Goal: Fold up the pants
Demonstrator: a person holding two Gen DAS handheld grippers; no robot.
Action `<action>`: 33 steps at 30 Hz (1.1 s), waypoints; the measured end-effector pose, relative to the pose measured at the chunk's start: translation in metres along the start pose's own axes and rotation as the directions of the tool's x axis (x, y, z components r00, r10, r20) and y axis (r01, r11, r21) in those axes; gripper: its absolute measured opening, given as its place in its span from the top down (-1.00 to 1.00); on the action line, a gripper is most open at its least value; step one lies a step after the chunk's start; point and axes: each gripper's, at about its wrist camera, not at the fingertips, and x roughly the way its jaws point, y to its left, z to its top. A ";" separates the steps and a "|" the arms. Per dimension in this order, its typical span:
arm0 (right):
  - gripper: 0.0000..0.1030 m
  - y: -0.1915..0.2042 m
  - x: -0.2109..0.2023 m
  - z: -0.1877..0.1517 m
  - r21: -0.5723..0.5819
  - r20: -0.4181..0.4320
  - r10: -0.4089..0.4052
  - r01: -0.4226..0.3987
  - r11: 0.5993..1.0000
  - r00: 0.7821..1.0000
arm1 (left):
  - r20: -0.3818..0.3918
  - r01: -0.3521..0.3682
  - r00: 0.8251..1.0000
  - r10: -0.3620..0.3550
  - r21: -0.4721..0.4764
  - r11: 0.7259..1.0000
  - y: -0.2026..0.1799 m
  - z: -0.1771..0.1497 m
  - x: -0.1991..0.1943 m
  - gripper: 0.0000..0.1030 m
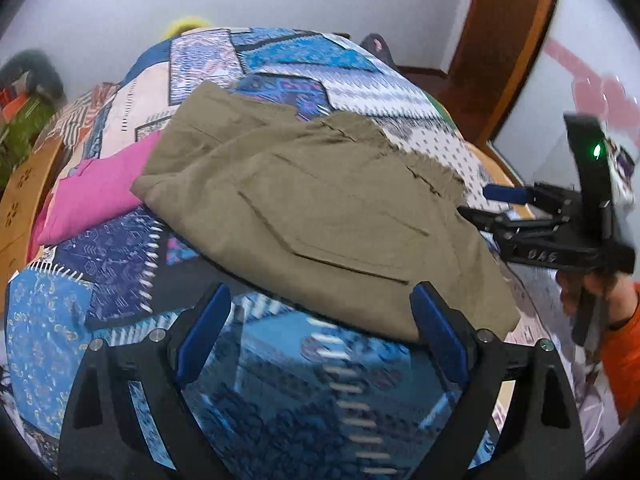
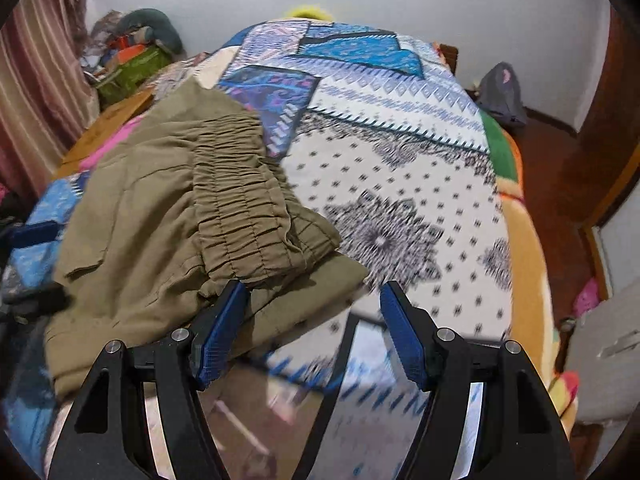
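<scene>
Khaki pants (image 1: 304,208) lie folded in a thick bundle on the patchwork bedspread (image 1: 120,264). In the right wrist view the pants (image 2: 160,216) show their gathered elastic waistband (image 2: 240,200) on top. My left gripper (image 1: 320,328) is open and empty, just in front of the bundle's near edge. My right gripper (image 2: 314,328) is open and empty, with its left finger at the bundle's near corner. The right gripper also shows in the left wrist view (image 1: 492,204), open, at the bundle's right edge.
A pink cloth (image 1: 96,196) lies on the bed just left of the pants. The bed's wooden frame (image 1: 20,200) runs along the left. A wooden door (image 1: 504,40) and dark floor (image 2: 560,184) lie to the right. A clutter pile (image 2: 132,56) sits at far left.
</scene>
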 end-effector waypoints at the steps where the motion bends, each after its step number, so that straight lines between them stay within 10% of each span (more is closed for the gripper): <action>1: -0.26 -0.001 0.002 0.002 -0.002 -0.001 -0.005 0.005 1.000 1.000 | 0.010 -0.001 1.000 0.001 -0.009 1.000 0.007 0.003 -0.001 -0.80; 6: -0.26 -0.011 -0.010 0.003 0.041 0.025 0.020 -0.021 0.999 0.999 | 0.048 -0.114 0.992 0.115 -0.029 0.993 0.055 0.019 -0.007 -0.80; 18: -0.31 0.024 -0.059 -0.004 0.053 0.116 0.046 -0.053 0.997 0.992 | -0.015 -0.111 0.994 0.110 -0.195 0.974 0.159 0.061 0.048 -0.74; 24: -0.31 0.049 -0.036 -0.003 0.030 0.061 0.135 -0.137 0.990 0.989 | -0.156 -0.027 0.988 -0.008 -0.219 0.975 0.174 0.064 0.094 -0.08; 33: -0.32 0.048 -0.006 -0.004 -0.069 0.023 0.119 -0.117 0.991 0.993 | -0.128 -0.052 0.991 0.040 -0.099 0.994 0.162 0.050 0.086 0.27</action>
